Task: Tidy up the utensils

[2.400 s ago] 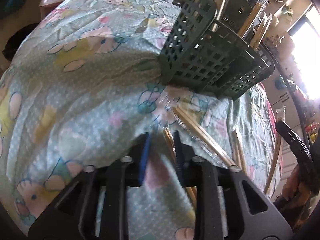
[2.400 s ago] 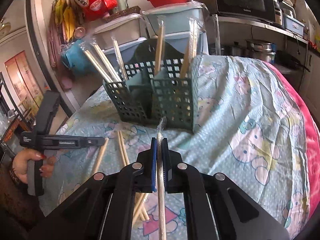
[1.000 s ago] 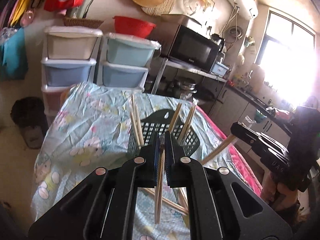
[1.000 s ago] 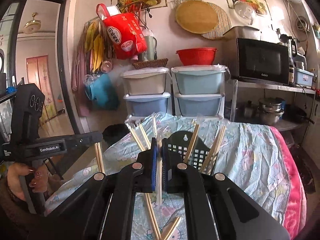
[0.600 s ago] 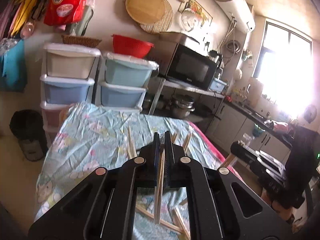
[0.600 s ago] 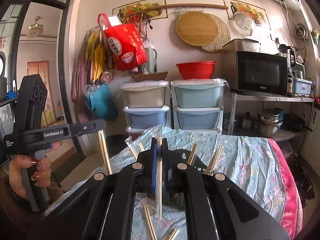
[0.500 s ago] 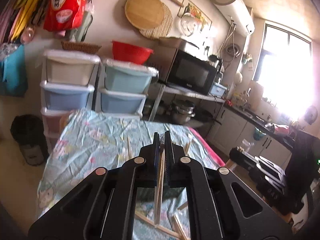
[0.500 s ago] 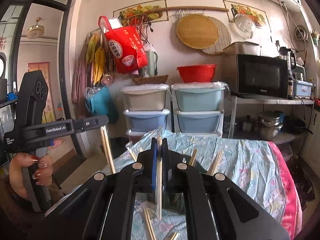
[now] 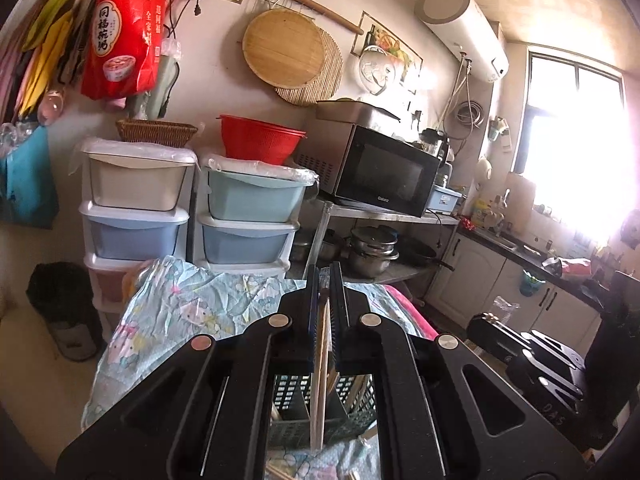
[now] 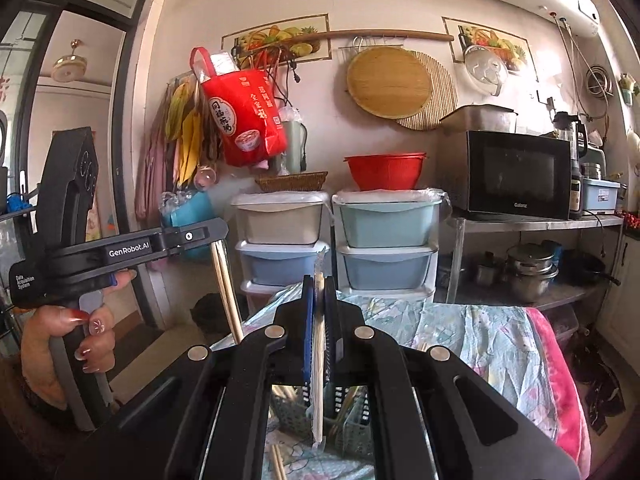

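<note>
Fingers of both grippers are clamped narrow on chopsticks: left gripper (image 9: 323,280) pinches a bare wooden pair (image 9: 319,400), right gripper (image 10: 319,292) a plastic-sleeved pair (image 10: 319,384), both hanging over the dark green slotted basket (image 9: 292,412). Basket sits on the table, under a wrinkled cartoon-print cloth (image 9: 192,304); pink blanket (image 10: 560,376) along its right edge. Behind the far edge: stacked plastic drawers (image 10: 384,248), microwave (image 10: 516,174) on a steel rack, red colander (image 10: 385,172). Loose chopsticks (image 10: 277,460) lie near the basket.
</note>
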{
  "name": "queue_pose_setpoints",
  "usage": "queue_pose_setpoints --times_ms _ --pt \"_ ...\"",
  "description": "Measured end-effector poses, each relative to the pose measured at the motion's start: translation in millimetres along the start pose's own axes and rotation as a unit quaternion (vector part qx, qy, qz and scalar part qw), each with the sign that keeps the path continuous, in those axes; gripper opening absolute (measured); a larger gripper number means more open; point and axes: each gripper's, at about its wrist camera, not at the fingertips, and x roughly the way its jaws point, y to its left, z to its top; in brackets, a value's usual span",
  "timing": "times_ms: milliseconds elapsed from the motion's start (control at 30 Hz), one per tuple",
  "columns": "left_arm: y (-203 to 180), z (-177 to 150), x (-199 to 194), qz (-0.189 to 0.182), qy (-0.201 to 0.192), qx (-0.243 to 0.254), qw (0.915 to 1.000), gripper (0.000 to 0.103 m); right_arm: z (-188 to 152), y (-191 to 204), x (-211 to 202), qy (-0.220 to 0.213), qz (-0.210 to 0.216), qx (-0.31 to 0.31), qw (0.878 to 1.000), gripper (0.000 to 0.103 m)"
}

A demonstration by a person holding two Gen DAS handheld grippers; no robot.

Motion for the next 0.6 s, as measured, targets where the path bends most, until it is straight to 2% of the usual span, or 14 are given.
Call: queue_pose_setpoints --times_ms 333,600 --pt "10 17 20 0.012 -0.014 -0.009 0.9998 0.003 13 -16 7 -0.014 -0.035 -0.012 0.999 0.005" --pt "24 13 44 0.017 -0.022 -0.017 0.9995 0.003 21 -23 20 -0.023 -0.054 -0.018 0.998 0.005"
